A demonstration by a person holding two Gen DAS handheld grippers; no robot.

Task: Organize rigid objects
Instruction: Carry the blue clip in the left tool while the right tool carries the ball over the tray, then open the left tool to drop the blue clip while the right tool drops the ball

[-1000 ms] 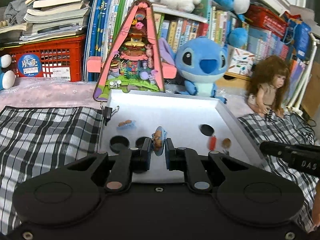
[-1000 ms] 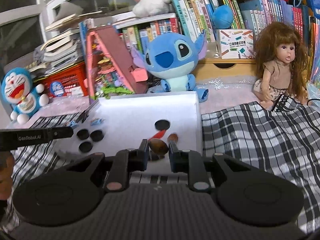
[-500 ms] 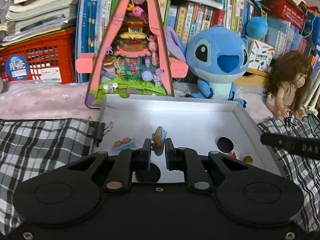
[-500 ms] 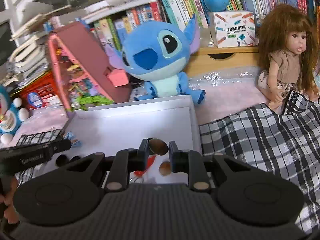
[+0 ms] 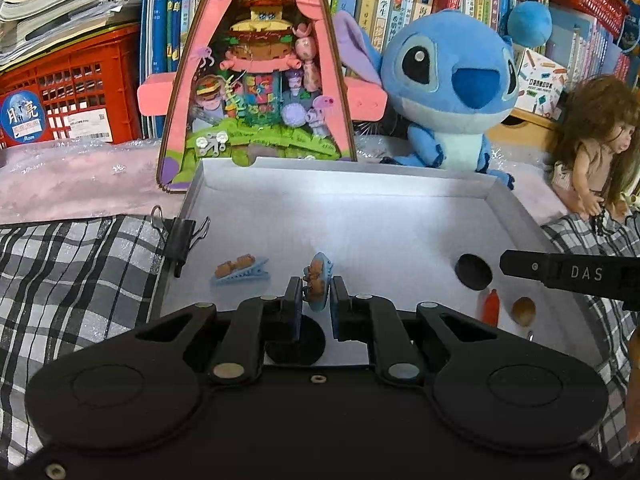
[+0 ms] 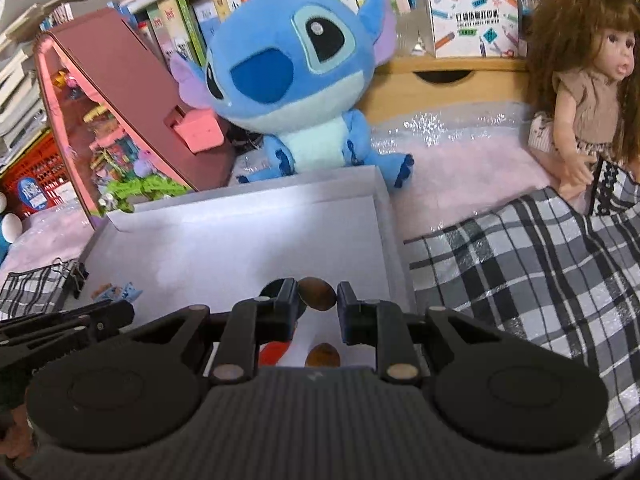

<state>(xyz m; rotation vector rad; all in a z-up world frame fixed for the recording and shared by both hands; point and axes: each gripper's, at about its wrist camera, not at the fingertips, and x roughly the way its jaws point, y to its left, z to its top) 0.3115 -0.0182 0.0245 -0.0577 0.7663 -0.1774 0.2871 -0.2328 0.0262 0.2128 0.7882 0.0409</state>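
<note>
My left gripper (image 5: pixel 314 294) is shut on a blue hair clip with a brown bear (image 5: pixel 317 280), held upright over the near part of the white tray (image 5: pixel 360 216). A matching blue bear clip (image 5: pixel 240 270) lies on the tray floor to its left. My right gripper (image 6: pixel 318 300) is shut on a brown oval stone (image 6: pixel 318 294) above the tray's near right corner (image 6: pixel 384 240). On the tray lie a second brown stone (image 6: pixel 323 356), also in the left wrist view (image 5: pixel 524 310), a red piece (image 5: pixel 491 306) and black discs (image 5: pixel 473 271).
A black binder clip (image 5: pixel 180 236) grips the tray's left wall. Behind the tray stand a pink triangular toy house (image 5: pixel 260 76), a blue plush (image 5: pixel 444 88) and a doll (image 6: pixel 580 80). Checked cloth (image 6: pixel 520 272) flanks the tray. Bookshelves and a red crate (image 5: pixel 68 80) fill the back.
Both grippers have moved forward and lower over the tray, each keeping its object. The plush, toy house and doll now look closer and larger.
</note>
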